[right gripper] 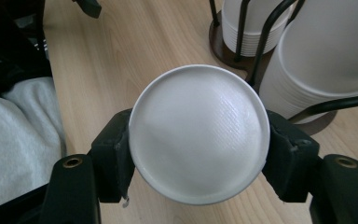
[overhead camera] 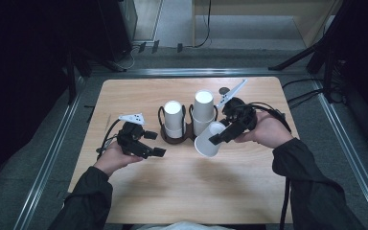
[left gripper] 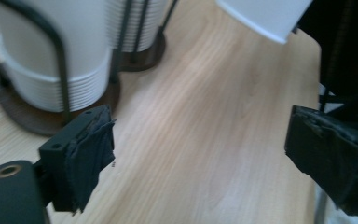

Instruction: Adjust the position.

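Both dark-sleeved forearms reach in from the surface's near edge, the left gripper (overhead camera: 149,143) angled rightward with its fingers (left gripper: 81,158) spread wide and empty, the right gripper (overhead camera: 222,133) angled leftward, fingers (right gripper: 114,156) clamped on its load.

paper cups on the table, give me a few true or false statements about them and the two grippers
1. The right gripper is shut on a white paper cup. True.
2. The held cup stands upright on the table. False: it is tilted, its open mouth toward the person in the high view.
3. The left gripper holds a cup. False: it is open, with bare wood between its jaws.
4. Two stacks of white cups sit in a dark wire holder. True.
5. The right stack rises higher than the left stack. True.
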Demonstrator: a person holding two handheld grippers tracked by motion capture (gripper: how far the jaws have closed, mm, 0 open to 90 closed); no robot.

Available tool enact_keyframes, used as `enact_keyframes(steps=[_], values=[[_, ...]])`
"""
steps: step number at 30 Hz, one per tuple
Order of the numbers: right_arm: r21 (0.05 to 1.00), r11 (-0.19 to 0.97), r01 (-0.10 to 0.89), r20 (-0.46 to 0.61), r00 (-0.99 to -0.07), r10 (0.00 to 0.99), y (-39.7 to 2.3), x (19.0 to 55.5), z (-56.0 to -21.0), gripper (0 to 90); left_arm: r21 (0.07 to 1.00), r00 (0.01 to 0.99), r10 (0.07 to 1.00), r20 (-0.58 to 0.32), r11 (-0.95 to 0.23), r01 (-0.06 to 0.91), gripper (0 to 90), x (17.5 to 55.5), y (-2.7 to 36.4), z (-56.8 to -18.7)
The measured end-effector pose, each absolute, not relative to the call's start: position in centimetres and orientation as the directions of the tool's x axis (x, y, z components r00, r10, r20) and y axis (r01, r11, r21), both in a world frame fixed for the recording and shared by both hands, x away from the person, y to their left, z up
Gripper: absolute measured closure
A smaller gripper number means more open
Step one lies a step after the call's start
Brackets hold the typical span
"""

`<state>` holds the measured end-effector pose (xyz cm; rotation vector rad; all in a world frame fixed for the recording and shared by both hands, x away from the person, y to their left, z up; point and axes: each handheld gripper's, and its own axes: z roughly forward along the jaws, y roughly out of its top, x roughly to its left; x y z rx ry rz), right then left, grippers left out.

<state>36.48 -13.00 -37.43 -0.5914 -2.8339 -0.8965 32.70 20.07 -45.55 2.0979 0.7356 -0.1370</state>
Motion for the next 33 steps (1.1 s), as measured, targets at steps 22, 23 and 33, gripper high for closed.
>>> enact_keyframes(steps=[22, 23, 33], values=[[0.604, 0.682, 0.413, 0.301, -0.91, 0.284, -12.5, 35.2, -41.0, 34.5, 0.729, 0.884, 0.277, -0.377, -0.5, 0.468, 7.1, 32.8, 15.3, -46.3], [0.609, 0.677, 0.413, 0.302, -0.91, 0.284, -12.5, 35.0, -41.1, 34.5, 0.73, 0.886, 0.274, -0.375, -0.502, 0.464, 7.1, 32.9, 15.2, -46.4], [0.634, 0.645, 0.426, 0.341, -0.903, 0.261, -12.5, 34.4, -42.5, 34.5, 0.737, 0.898, 0.225, -0.379, -0.514, 0.439, 7.1, 33.1, 14.1, -46.8]])
